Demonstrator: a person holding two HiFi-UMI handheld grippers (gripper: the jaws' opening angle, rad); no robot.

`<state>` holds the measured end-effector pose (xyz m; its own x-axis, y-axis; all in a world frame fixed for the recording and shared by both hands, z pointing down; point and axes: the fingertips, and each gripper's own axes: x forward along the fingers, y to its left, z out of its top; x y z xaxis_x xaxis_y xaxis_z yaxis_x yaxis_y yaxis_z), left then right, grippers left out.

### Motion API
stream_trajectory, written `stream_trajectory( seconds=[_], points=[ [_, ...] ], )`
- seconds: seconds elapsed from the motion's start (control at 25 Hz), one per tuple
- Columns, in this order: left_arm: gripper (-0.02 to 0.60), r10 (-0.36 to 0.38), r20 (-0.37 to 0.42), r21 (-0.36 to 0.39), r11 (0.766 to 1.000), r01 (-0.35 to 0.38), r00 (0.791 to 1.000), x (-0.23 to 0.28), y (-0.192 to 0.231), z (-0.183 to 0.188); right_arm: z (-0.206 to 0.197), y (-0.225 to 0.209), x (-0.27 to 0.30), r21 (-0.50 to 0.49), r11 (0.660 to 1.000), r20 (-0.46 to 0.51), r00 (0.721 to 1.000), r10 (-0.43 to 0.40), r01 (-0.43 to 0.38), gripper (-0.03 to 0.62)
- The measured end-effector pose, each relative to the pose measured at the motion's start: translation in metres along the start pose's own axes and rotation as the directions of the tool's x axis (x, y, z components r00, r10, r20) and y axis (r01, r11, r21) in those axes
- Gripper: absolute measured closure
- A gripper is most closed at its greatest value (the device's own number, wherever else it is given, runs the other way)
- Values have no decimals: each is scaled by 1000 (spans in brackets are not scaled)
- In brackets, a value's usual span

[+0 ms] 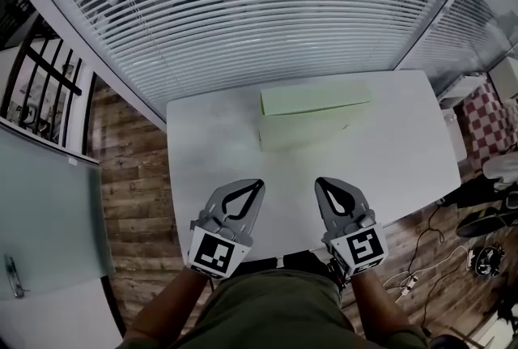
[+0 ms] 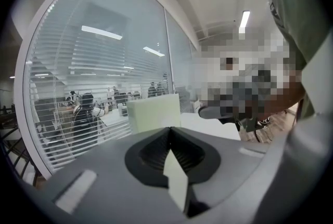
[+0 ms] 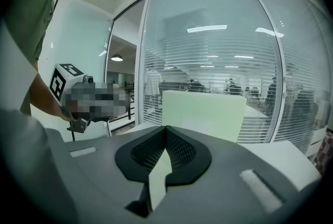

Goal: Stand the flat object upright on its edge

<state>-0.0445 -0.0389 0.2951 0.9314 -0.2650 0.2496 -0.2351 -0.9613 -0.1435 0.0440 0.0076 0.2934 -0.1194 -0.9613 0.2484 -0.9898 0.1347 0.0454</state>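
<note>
A white table (image 1: 212,146) with a rectangular, slightly glossy top fills the middle of the head view, set on a wooden plank floor (image 1: 133,177) that shows along its left side and at the lower right. Its far edge runs close along the slatted blinds at the top of the frame.

The only thing on the top is a pale green board (image 1: 316,100), standing on its long edge in the upper middle of the frame, toward the table's far side. A faint green reflection lies on the surface just below it.

In the left gripper view the board (image 2: 154,113) rises at centre with the white top (image 2: 210,125) to its right. In the right gripper view it (image 3: 204,113) stands broadside at centre.
</note>
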Motion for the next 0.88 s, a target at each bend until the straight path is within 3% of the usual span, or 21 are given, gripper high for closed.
stream_trajectory(
  seconds=[0.88],
  points=[
    [581, -34, -21, -13, 999, 34, 999, 13, -21, 0, -21, -14, -9, 25, 999, -42, 999, -21, 22, 583]
  ],
)
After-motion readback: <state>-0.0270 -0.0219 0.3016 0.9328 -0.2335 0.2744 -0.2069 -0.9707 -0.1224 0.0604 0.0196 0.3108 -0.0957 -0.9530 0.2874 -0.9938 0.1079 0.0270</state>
